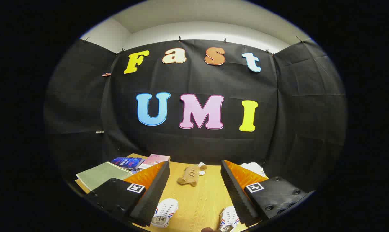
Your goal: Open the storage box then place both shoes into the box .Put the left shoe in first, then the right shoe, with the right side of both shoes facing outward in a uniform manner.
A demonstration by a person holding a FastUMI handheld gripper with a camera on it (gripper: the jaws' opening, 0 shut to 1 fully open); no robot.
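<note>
The tool (194, 190) is held above the bench (197, 199) with its fingers spread wide and nothing between them; two white shoes with striped sides lie on the bench below, one shoe (165, 212) just inside the left finger, the other shoe (228, 220) just inside the right finger, well apart from each other. A small tan plush toy (189, 176) lies on the bench beyond the fingers; a green notebook (101, 175), a blue book (127, 162) and a pink book (154, 160) lie behind the left finger; a white object (254, 167) sits behind the right finger, its nature unclear. No part of the frame can be confirmed as the storage box.

Risks, as judged from this position:
- Sequence error; the shoes look alike and are partly cut off, so left and right cannot be told apart here; a wrong first pick breaks the required order.
- Skipped step; gripping a shoe before the box is opened.
- Poor grip; a pinch on the soft upper may let the shoe rotate, spoiling the required facing.
- Collision; a forward sweep may displace the plush toy.
</note>
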